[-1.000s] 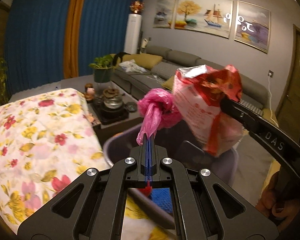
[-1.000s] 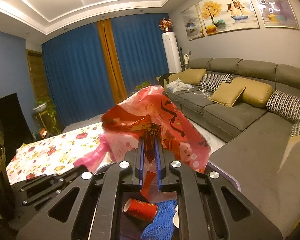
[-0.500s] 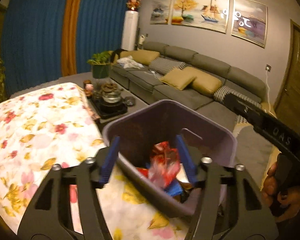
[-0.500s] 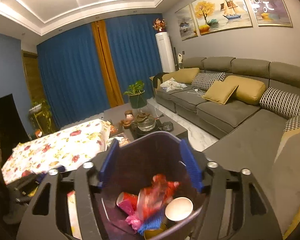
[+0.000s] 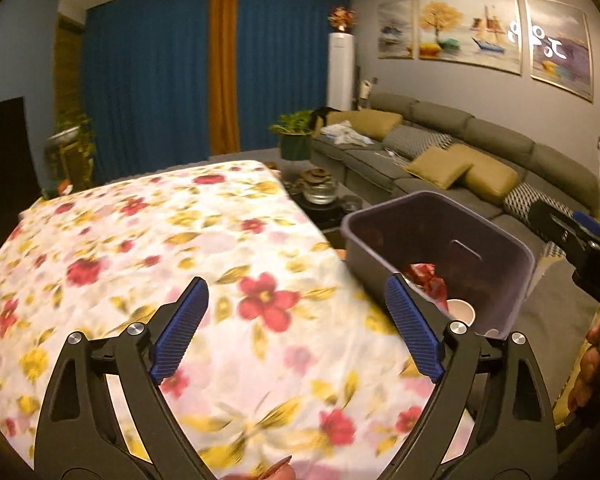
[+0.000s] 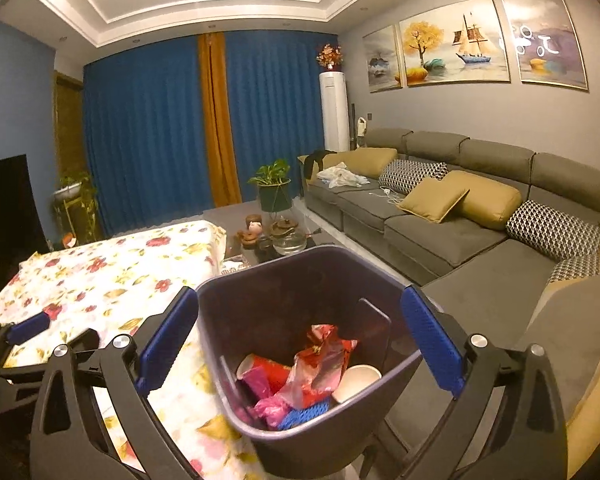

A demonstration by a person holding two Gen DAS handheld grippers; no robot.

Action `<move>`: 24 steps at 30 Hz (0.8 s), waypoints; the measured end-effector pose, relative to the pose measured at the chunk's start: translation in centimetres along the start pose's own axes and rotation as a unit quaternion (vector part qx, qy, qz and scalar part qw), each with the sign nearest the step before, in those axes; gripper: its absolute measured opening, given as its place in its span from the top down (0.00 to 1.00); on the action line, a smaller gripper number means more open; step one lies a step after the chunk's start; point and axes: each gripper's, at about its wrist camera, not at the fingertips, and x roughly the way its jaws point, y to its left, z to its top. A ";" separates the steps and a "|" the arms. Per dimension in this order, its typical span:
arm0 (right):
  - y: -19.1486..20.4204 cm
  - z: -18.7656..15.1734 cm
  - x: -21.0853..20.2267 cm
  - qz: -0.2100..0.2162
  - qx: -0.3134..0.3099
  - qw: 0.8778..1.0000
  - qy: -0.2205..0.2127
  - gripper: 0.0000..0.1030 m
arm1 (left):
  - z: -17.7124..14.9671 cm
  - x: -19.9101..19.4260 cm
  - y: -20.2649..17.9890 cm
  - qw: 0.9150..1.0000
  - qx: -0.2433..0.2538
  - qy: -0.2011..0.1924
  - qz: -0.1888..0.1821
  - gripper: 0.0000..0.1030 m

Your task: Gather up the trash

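Note:
A dark purple trash bin stands beside the flowered table. Inside it lie a red plastic bag, a pink bag, a red cup, a white paper cup and blue netting. My right gripper is open and empty just above the bin. My left gripper is open and empty over the table's flowered cloth, left of the bin. The right gripper also shows at the right edge of the left wrist view.
A grey sectional sofa with yellow and patterned cushions runs along the right wall. A low tea table with a glass kettle and a potted plant stand behind the bin. Blue curtains cover the back wall.
Both grippers opened and dropped the pink bag and the red bag into the bin. The left gripper then swung left over the table; the right one stays over the bin.

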 end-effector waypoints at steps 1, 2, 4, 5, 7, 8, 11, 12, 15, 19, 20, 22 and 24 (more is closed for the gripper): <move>0.2 -0.1 -0.2 0.001 -0.001 1.000 -0.001 0.05 | -0.2 -0.6 0.3 1.000 -0.002 -0.004 0.005 0.13; 0.7 -0.3 -0.8 0.001 -0.005 1.000 -0.002 0.05 | -0.4 -1.5 0.7 1.000 -0.004 -0.009 0.010 0.12; 1.6 -0.9 -1.7 0.004 -0.014 1.000 -0.004 0.06 | -0.6 -2.6 1.3 1.000 -0.007 -0.014 0.022 0.09; 2.2 -1.2 -2.2 0.005 -0.021 1.000 -0.004 0.06 | -0.9 -3.3 1.6 0.999 -0.008 -0.017 0.028 0.09; 3.2 -1.8 -3.2 0.002 -0.030 1.000 -0.005 0.05 | -1.2 -4.2 2.2 0.999 -0.011 -0.020 0.037 0.07; 3.8 -2.2 -3.8 0.001 -0.036 0.999 -0.006 0.05 | -1.5 -4.9 2.6 0.999 -0.012 -0.020 0.040 0.07; 4.8 -2.7 -5.1 0.002 -0.041 0.999 -0.008 0.06 | -2.3 -6.2 3.6 0.998 -0.015 -0.024 0.050 0.06; 5.2 -2.9 -5.6 0.002 -0.042 0.999 -0.009 0.06 | -2.5 -6.7 3.9 0.998 -0.016 -0.025 0.055 0.06; 6.2 -3.4 -6.8 0.006 -0.043 0.999 -0.013 0.06 | -3.2 -8.0 4.9 0.997 -0.019 -0.025 0.068 0.06; 7.7 -4.0 -8.1 0.015 -0.050 0.999 -0.015 0.06 | -3.8 -9.6 6.0 0.996 -0.025 -0.030 0.080 0.06; 8.1 -4.1 -8.4 0.017 -0.050 0.998 -0.016 0.06 | -4.0 -9.9 6.3 0.996 -0.026 -0.031 0.083 0.06; 8.7 -4.4 -9.0 0.022 -0.052 0.998 -0.018 0.06 | -4.3 -10.7 6.9 0.995 -0.028 -0.034 0.089 0.06; 9.2 -4.6 -9.6 0.024 -0.054 0.998 -0.018 0.06 | -4.5 -11.2 7.2 0.995 -0.030 -0.036 0.093 0.06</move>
